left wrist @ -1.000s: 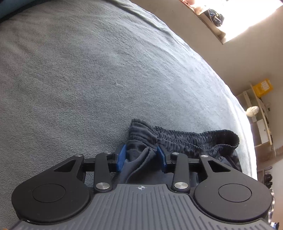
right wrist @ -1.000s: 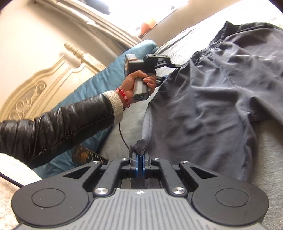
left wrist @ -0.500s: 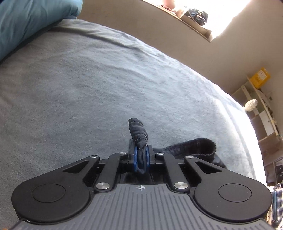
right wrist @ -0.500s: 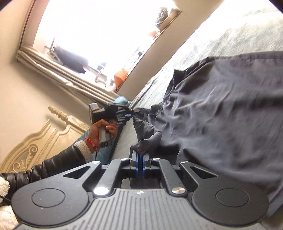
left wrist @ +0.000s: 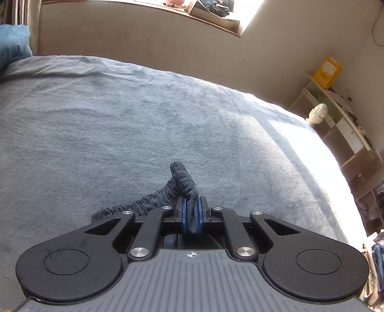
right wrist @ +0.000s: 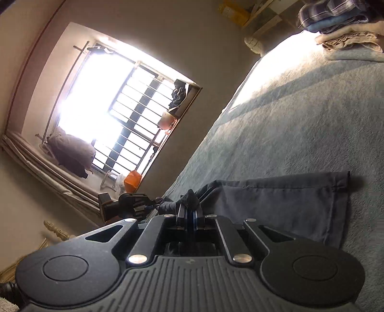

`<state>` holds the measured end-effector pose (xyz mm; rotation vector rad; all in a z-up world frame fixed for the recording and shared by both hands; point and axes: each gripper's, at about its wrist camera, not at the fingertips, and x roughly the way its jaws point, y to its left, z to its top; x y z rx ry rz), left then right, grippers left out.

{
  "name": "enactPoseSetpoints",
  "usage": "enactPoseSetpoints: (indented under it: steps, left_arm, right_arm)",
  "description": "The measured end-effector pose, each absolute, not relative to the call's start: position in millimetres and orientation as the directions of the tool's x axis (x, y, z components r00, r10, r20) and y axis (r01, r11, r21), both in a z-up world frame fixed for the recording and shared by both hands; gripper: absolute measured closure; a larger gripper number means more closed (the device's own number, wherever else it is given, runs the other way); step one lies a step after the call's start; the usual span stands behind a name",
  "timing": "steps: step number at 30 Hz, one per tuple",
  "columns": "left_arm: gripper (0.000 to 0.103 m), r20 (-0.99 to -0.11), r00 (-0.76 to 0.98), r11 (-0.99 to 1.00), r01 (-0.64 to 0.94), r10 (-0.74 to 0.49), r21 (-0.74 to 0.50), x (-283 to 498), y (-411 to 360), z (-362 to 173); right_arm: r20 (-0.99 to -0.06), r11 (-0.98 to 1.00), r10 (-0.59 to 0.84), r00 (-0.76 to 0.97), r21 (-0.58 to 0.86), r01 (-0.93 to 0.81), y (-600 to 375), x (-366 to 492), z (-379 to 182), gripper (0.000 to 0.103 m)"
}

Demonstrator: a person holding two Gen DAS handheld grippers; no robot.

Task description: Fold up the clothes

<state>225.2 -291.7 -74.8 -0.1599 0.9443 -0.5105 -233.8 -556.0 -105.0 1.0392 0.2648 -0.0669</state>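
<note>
Dark grey fabric is what I have in both tongs: the shorts [right wrist: 283, 206] lie partly spread on the grey-blue blanket [left wrist: 120, 124] of the bed, one leg flat with its hem toward the right in my right wrist view. My left tongs [left wrist: 191, 211] are clamped on a bunched bit of the elastic waistband [left wrist: 153, 204], which rises between the blue pads [left wrist: 183, 213] and pokes out above them. My right tongs [right wrist: 189, 216] are pinched together on another gathered fold of the same shorts. From the right camera I can see the left tongs just beside, at the cloth's far edge. A stack of folded clothes [right wrist: 340, 21] sits well apart at the bed's far end
</note>
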Motion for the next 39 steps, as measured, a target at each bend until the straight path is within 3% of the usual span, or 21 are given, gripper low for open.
enactPoseSetpoints:
  steps: [7, 11, 16, 19, 21, 26, 34, 37, 39]
  left_arm:
    - [0.094, -0.738, 0.492, 0.874, 0.393, -0.462, -0.285, 220, -336, -89]
    - [0.066, -0.808, 0.441, 0.891, 0.401, -0.391, -0.212, 216, -351, -114]
    - [0.059, -0.782, 0.440, 0.882, 0.377, -0.440, -0.284, 210, -328, -109]
    - [0.052, -0.748, 0.452, 0.867, 0.361, -0.485, -0.344, 210, -301, -93]
    - [0.048, -0.717, 0.477, 0.858, 0.352, -0.508, -0.374, 209, -275, -82]
    - [0.047, -0.691, 0.508, 0.857, 0.279, -0.515, -0.433, 209, -195, -68]
    - [0.045, -0.726, 0.511, 0.883, 0.182, -0.460, -0.432, 198, -75, -76]
    - [0.045, -0.729, 0.422, 0.840, 0.200, -0.538, -0.505, 184, -72, -98]
    - [0.045, -0.722, 0.354, 0.802, 0.206, -0.595, -0.560, 174, -74, -114]
  right_arm:
    - [-0.277, 0.467, -0.004, 0.961, 0.849, 0.247, -596, -233, -129, 0.099]
    - [-0.339, 0.469, -0.037, 0.940, 0.825, 0.316, -614, -228, -151, 0.099]
    - [-0.437, 0.385, -0.052, 0.898, 0.821, 0.422, -638, -230, -196, 0.097]
    - [-0.426, 0.319, -0.075, 0.901, 0.846, 0.427, -646, -239, -206, 0.086]
    - [-0.413, 0.285, -0.130, 0.901, 0.855, 0.433, -651, -251, -206, 0.068]
    - [-0.387, 0.216, -0.230, 0.893, 0.874, 0.435, -660, -277, -196, 0.064]
    - [-0.473, 0.322, -0.070, 0.878, 0.823, 0.468, -602, -276, -161, 0.050]
    - [-0.511, 0.281, -0.008, 0.860, 0.824, 0.492, -580, -284, -164, 0.043]
    - [-0.533, 0.214, 0.040, 0.845, 0.831, 0.514, -568, -291, -176, 0.033]
